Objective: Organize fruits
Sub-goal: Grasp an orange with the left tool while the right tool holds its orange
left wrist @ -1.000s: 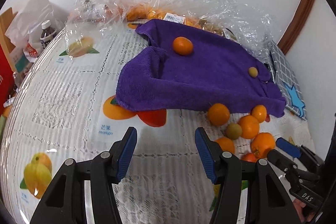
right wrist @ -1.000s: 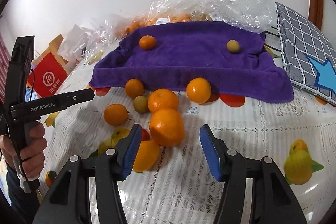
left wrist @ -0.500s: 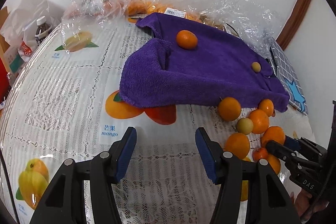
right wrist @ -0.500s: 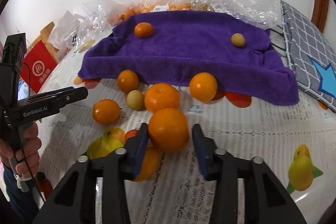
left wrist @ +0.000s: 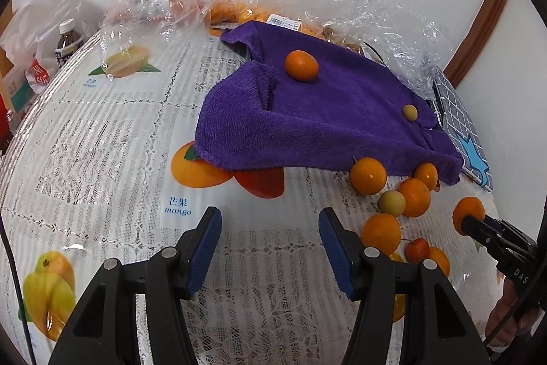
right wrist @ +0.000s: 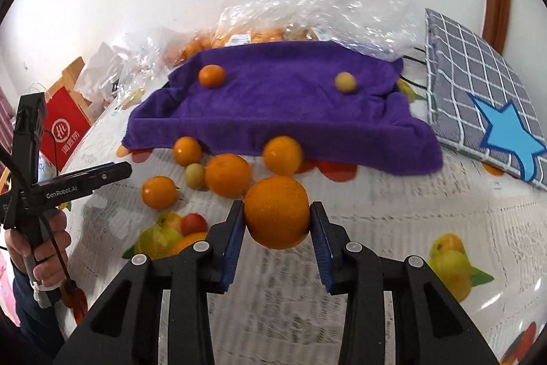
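My right gripper (right wrist: 277, 221) is shut on a large orange (right wrist: 277, 217) and holds it just above the tablecloth; the held orange also shows in the left wrist view (left wrist: 469, 218). Several loose oranges (right wrist: 227, 175) and a small yellow-green fruit (right wrist: 195, 176) lie in front of a purple towel (right wrist: 280, 112). A small orange (right wrist: 212, 76) and a yellow-green fruit (right wrist: 345, 81) rest on the towel. My left gripper (left wrist: 270, 242) is open and empty over the tablecloth, left of the fruit cluster (left wrist: 381, 233).
Crinkled clear plastic bags (right wrist: 324, 5) with more oranges lie behind the towel. A grey checked cushion (right wrist: 478, 91) with a blue star is at the right. A bottle (left wrist: 68, 41) and white bags stand at the far left. A red bag (right wrist: 65, 132) is beside the table.
My right gripper closed on the large orange and lifted it slightly. My left gripper drifted a little, staying open.
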The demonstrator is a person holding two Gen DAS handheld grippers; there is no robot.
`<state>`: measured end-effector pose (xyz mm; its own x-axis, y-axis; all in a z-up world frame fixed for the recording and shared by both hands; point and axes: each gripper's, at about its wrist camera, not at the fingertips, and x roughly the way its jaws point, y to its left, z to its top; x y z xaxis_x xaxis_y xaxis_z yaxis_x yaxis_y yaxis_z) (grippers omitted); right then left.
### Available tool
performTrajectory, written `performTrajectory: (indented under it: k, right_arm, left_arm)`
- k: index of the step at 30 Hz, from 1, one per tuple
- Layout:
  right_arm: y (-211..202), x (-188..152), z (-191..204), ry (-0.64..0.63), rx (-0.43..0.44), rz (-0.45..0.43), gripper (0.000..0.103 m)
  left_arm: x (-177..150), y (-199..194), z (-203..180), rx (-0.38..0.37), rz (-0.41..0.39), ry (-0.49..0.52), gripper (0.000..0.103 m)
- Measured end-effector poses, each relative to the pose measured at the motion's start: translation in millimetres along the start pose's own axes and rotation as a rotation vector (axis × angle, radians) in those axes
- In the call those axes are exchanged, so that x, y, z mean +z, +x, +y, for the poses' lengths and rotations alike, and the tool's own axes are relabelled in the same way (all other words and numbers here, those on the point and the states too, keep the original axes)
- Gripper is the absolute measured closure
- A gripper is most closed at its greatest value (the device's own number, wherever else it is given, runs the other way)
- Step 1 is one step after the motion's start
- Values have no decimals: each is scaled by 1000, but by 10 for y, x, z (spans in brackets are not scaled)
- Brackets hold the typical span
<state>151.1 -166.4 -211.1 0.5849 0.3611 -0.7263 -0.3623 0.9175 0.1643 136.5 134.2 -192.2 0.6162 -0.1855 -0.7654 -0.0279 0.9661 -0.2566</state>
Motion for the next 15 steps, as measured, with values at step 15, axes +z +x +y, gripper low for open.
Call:
performTrajectory:
  k: [15]
  right_arm:
    - [223, -123, -107, -18, -46, 26, 64]
  left_arm:
    - [-102, -31, -37, 3, -37, 24, 44]
